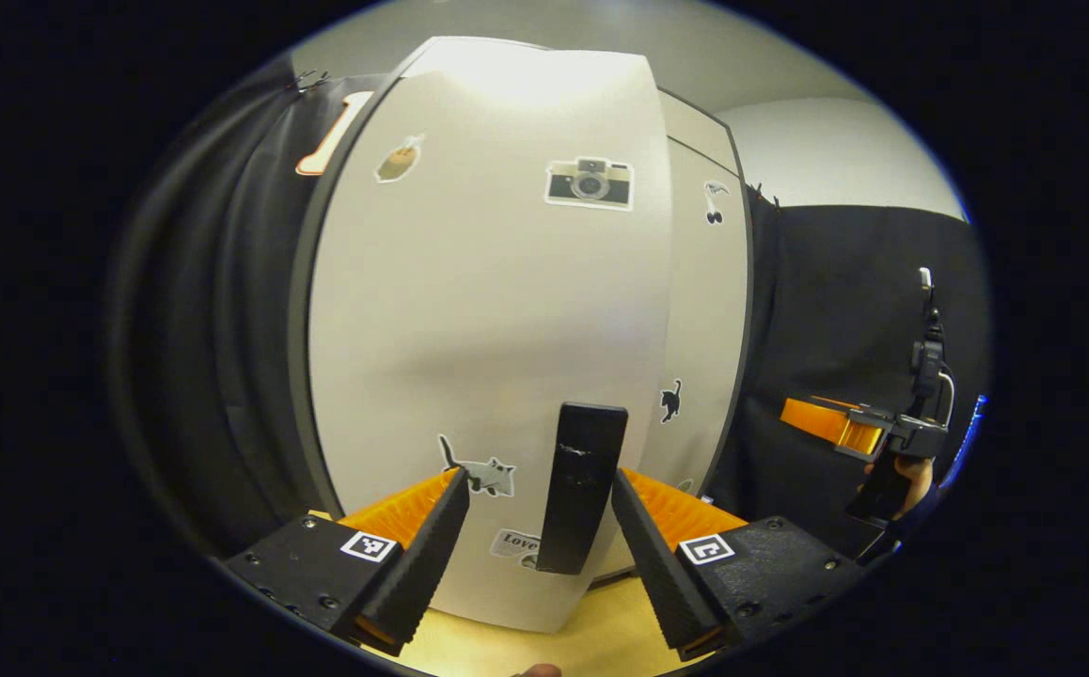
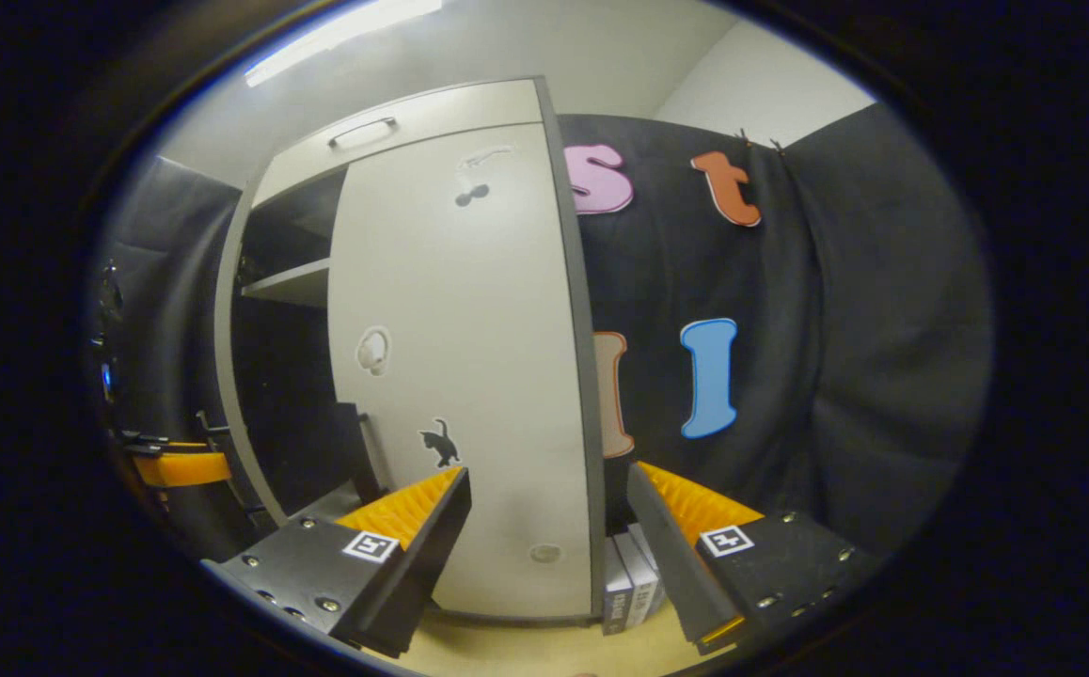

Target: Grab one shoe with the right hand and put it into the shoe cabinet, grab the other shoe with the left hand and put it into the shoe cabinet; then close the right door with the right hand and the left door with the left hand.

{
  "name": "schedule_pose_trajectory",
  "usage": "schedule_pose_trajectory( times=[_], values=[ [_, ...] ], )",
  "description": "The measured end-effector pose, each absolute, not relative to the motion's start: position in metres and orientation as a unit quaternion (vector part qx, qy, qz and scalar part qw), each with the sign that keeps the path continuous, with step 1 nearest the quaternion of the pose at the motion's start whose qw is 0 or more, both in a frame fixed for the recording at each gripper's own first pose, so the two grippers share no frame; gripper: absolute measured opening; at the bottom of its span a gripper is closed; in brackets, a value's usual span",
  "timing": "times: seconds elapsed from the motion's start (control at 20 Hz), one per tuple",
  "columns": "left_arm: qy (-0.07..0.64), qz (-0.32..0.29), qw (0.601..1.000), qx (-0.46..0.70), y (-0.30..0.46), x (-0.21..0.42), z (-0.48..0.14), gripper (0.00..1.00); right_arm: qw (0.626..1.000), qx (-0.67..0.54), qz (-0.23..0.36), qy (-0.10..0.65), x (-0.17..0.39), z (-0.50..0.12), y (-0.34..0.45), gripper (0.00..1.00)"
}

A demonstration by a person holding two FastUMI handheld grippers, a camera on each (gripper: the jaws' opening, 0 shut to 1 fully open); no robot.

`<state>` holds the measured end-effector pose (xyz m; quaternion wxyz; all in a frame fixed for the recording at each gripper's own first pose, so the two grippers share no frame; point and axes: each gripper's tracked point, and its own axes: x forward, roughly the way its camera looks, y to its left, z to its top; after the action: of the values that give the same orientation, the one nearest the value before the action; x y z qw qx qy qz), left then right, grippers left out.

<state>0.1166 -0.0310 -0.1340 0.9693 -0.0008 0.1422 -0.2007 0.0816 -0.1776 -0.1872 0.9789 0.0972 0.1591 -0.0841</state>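
In the left gripper view, the left gripper [image 1: 537, 541] is held wide open, with nothing gripped. A dark handle [image 1: 582, 487] is seen between its fingers, just behind them; whether it is touched cannot be told. The handle is fixed on the left door [image 1: 488, 329], which is covered with stickers and stands close in front. Past it, the right door [image 1: 704, 310] is seen edge-on. Far to the right, the other gripper is held up by a hand [image 1: 911, 475].

In the right gripper view, the right gripper [image 2: 549, 522] is also held wide open and empty. The right door [image 2: 469, 357] is nearly shut. A dark gap is left beside it, where a shelf [image 2: 286, 280] of the cabinet [image 2: 413, 118] is seen. The shoes cannot be seen in the gap. Small boxes [image 2: 634, 578] are stood beside the cabinet.
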Motion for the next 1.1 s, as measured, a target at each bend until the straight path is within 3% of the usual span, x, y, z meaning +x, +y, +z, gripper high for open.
schedule_pose_trajectory(
  times=[0.65, 1.1],
  values=[
    [0.147, -0.212, 0.966, -0.027, -0.066, 0.153, -0.141, 0.94, 0.959, 0.147, -0.172, 0.171, 0.014, -0.201, -0.263, 1.00],
    [0.147, -0.203, 0.968, -0.015, -0.066, 0.177, -0.146, 0.93, 0.969, 0.114, -0.132, 0.178, 0.016, -0.197, -0.235, 1.00]
  ],
)
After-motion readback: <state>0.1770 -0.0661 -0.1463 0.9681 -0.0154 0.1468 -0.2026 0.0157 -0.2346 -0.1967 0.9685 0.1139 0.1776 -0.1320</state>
